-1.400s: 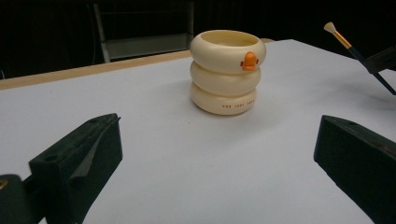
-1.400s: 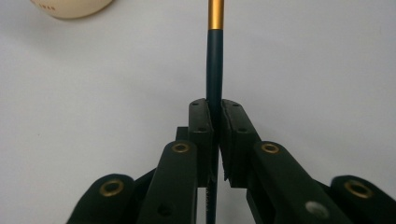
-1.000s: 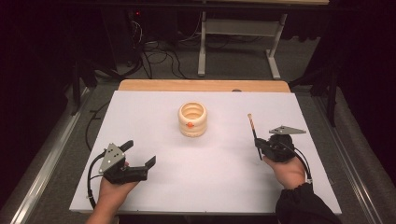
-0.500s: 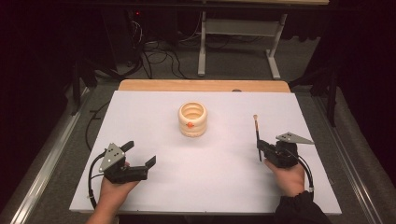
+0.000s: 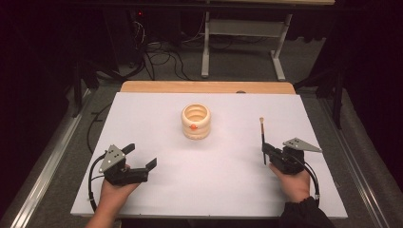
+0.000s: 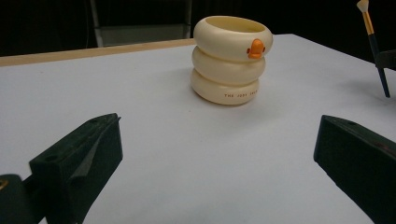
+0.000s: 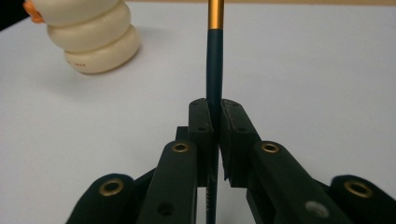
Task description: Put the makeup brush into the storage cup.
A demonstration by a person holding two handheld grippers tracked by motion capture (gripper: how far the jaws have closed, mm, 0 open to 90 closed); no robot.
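White counter (image 5: 199, 190): your right tool (image 5: 264, 148), pinching the brush (image 5: 262, 133), has raised it upright toward the holder (image 5: 196, 121); left tool (image 5: 141, 156) spread.

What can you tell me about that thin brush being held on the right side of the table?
The brush is slim, with a dark blue-green handle, a gold metal collar and a small pale tuft on top. It stands nearly upright, tuft uppermost, clamped partway down its handle by the shut jaws of the right gripper, with its lower end reaching down toward the white table; whether it touches I cannot tell. It is apart from the cream cup, which sits nearer the table's middle.
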